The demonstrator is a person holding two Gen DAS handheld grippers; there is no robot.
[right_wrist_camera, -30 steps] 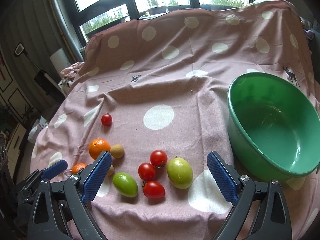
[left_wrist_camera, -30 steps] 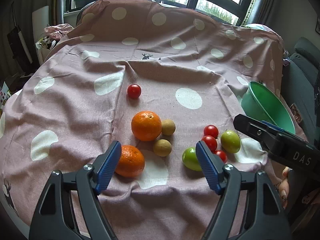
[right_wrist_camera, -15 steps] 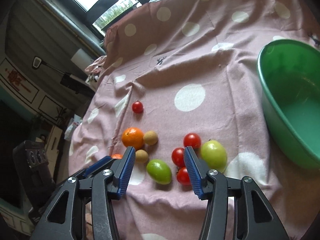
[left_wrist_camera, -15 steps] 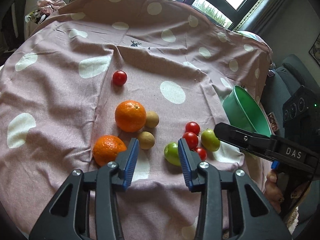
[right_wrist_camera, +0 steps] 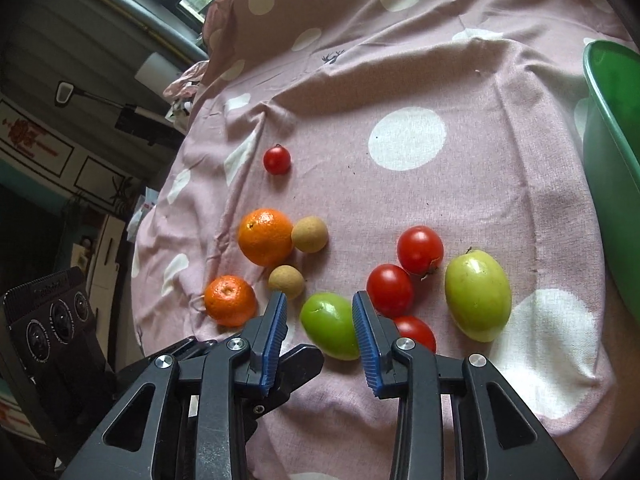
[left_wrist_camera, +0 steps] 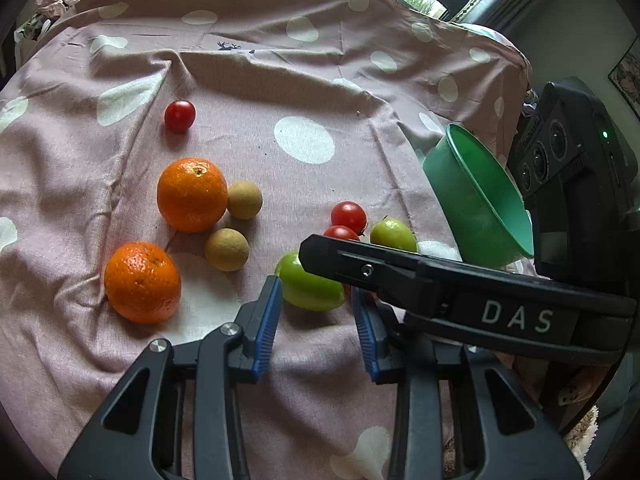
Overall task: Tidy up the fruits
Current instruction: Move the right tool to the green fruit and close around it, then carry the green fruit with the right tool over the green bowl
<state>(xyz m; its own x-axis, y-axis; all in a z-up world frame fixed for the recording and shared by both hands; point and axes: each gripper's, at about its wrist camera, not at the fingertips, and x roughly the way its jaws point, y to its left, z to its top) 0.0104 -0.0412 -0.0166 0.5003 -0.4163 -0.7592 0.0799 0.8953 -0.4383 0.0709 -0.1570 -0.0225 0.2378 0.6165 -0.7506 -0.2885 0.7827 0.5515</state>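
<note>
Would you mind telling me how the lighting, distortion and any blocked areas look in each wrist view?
Left wrist view: soft daylight from the window, strong fisheye bending and dark corners; the right gripper crosses the frame and hides part of the tomato cluster. Right wrist view: sharp, soft shadows under the fruit, green bowl cut off at the edge, a slight sheen on the green fruit.

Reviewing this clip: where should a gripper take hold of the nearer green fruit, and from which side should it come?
Grip the nearer green fruit across its narrow middle, coming from the table's near edge, as the right gripper is lined up. The fruit is oval, and red tomatoes crowd its right, so a low near-side approach probably leaves the fingers most room.
</note>
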